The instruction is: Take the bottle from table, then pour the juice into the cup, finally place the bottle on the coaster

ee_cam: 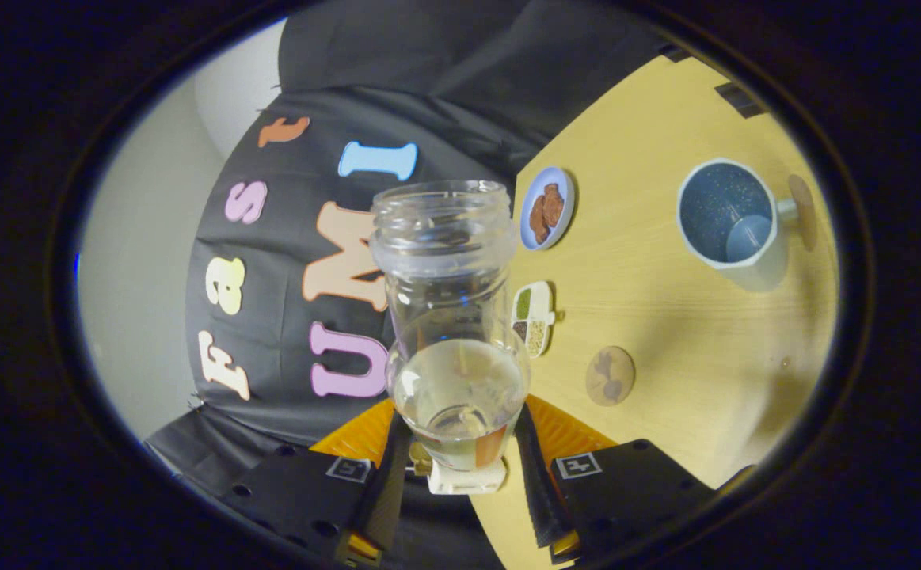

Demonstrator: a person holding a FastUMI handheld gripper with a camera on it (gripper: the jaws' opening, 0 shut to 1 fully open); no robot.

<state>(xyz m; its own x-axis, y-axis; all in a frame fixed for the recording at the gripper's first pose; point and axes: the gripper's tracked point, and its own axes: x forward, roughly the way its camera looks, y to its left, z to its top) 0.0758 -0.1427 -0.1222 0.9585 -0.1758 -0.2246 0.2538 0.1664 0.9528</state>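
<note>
Jaws closed onto the bottle [450, 332], one finger pressed against each side of its lower body; gripper [460, 467] holds it clear of the table [666, 317], and the whole scene sits tilted. Bottle: clear, open-mouthed, uncapped, partly filled with pale liquid pooled at the end nearest the fingers. No label or brand readable on it.

Table: pale wood, off to the right of the jaws. Cup [731, 218], blue speckled inside, stands far right and beyond the fingers, well apart from the bottle. Small plate [547, 207] with brown pieces lies just right of the bottle's mouth. Round coaster [610, 375] lies right of the fingers, nearest them. Little divided dish [534, 317] sits beside the bottle's body.
</note>
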